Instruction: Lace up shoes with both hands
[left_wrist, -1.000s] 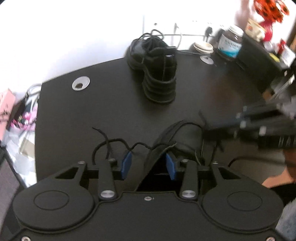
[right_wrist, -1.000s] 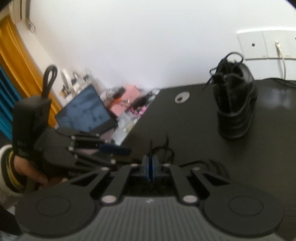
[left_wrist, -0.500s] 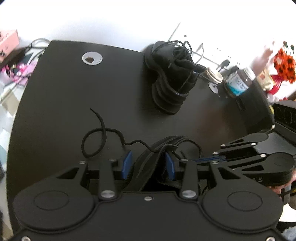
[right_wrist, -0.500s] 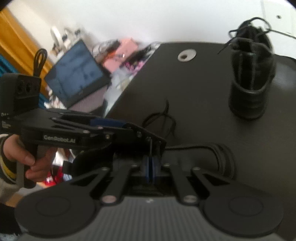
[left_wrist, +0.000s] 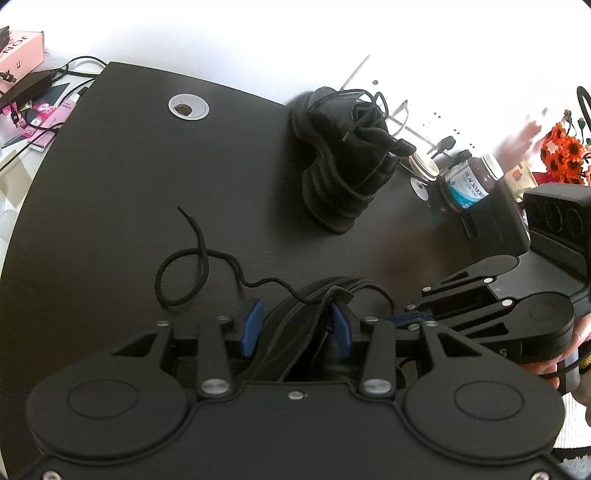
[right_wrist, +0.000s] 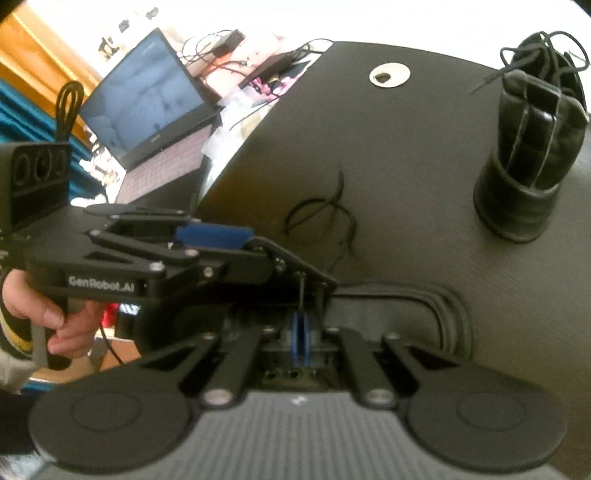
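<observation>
Since a second ago the left gripper (left_wrist: 295, 326) has swung leftward over the near shoe (left_wrist: 295, 332), so the far shoe (left_wrist: 341, 158) now sits right of centre; the right gripper (right_wrist: 302, 332) has tilted downward, closer alongside

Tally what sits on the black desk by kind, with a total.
Black shoes: 2, the near shoe between the left gripper fingers and the far shoe
Jars: 2, the supplement jar and the small jar
Loose lace: 1
Total: 5
</observation>
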